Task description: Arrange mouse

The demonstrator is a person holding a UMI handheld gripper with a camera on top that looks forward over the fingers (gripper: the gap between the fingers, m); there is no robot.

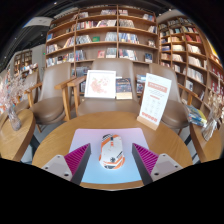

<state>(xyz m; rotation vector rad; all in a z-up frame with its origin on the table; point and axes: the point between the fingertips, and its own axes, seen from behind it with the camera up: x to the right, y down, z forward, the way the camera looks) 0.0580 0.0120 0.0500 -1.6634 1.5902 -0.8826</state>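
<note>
A white mouse (111,152) with orange and dark markings lies on a pale blue and pink mouse mat (100,172) on a round wooden table (50,145). My gripper (112,157) is open. Its two fingers with magenta pads (76,156) stand either side of the mouse, with a gap at each side. The mouse rests on the mat between the fingers.
A white and orange standing sign (154,100) and a framed picture (101,84) stand at the table's far side. A wooden chair (68,95) is behind the table. Tall bookshelves (110,40) fill the back wall. A vase with flowers (12,105) is to the left.
</note>
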